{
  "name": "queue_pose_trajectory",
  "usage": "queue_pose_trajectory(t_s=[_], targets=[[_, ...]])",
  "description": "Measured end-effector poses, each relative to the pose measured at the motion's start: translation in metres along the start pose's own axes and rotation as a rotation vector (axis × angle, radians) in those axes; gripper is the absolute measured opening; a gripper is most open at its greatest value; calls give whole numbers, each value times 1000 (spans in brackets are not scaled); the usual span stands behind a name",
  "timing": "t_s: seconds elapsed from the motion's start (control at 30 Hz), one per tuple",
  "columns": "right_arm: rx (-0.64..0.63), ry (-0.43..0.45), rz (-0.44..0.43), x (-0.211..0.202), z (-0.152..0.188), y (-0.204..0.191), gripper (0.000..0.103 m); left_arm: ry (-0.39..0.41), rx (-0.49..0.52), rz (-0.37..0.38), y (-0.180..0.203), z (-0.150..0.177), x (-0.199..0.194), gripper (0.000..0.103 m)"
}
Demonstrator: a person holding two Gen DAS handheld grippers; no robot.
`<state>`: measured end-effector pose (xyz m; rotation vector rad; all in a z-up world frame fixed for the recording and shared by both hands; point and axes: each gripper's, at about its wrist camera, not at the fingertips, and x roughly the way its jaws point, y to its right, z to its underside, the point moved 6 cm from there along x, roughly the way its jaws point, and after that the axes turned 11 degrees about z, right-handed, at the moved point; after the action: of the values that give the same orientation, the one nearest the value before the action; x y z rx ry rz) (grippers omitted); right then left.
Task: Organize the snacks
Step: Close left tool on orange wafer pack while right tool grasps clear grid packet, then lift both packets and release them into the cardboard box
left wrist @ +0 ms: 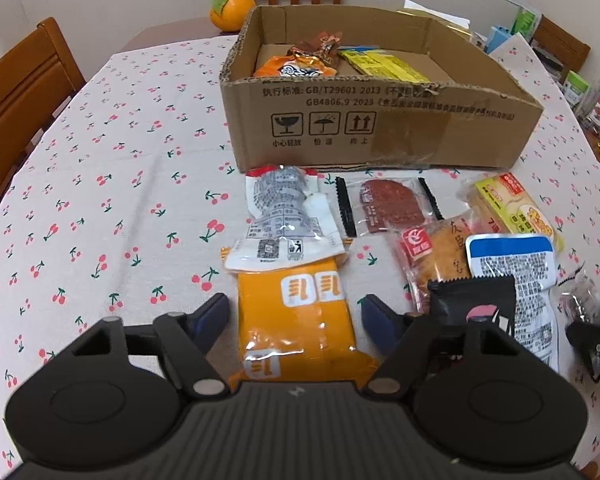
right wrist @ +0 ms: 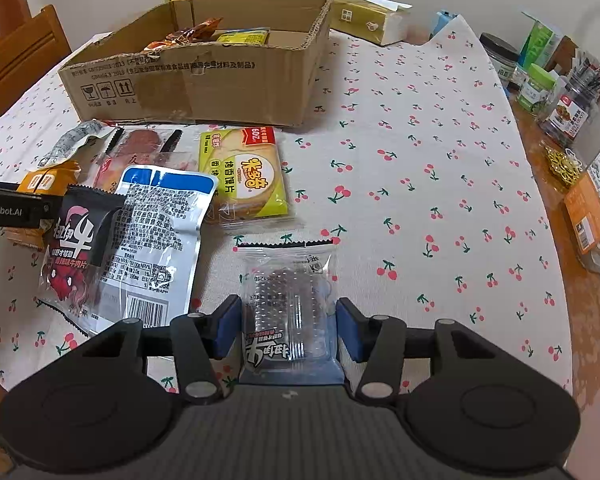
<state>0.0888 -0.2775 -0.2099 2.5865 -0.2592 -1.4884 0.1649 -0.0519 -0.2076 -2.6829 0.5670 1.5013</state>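
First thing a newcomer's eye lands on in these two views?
Likely the torn cardboard box at the back of the cherry-print tablecloth, a few snacks already inside. Next, the loose packets in front of it: the left gripper straddles an orange packet, the right gripper clamps a clear packet.

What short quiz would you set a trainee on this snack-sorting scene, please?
1. True or false: the cardboard box is empty.
2. The right gripper is shut on: A) a clear packet; B) a yellow packet; C) a black packet.
3. What colour is the long packet lying between the left gripper's open fingers?
Key: 1 false, it holds snacks; 2 A; 3 orange.
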Motion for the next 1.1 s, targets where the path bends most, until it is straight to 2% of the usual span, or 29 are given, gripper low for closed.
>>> queue_pose_trajectory(t_s=[0.17, 0.67, 0.77, 1.1], targets=[[-10, 1, -4, 0, -1, -1, 57, 7, -5, -4, 1, -2, -1, 53], [-21, 5, -18, 2, -2, -1, 61, 1, 6, 33, -3, 0, -9, 46], [-28, 6, -24, 0, -2, -3, 52, -9, 21, 43, -5, 2, -12, 45], [-33, -8, -9, -14, -8, -1, 51, -64, 80, 98, -12, 15, -30, 45]])
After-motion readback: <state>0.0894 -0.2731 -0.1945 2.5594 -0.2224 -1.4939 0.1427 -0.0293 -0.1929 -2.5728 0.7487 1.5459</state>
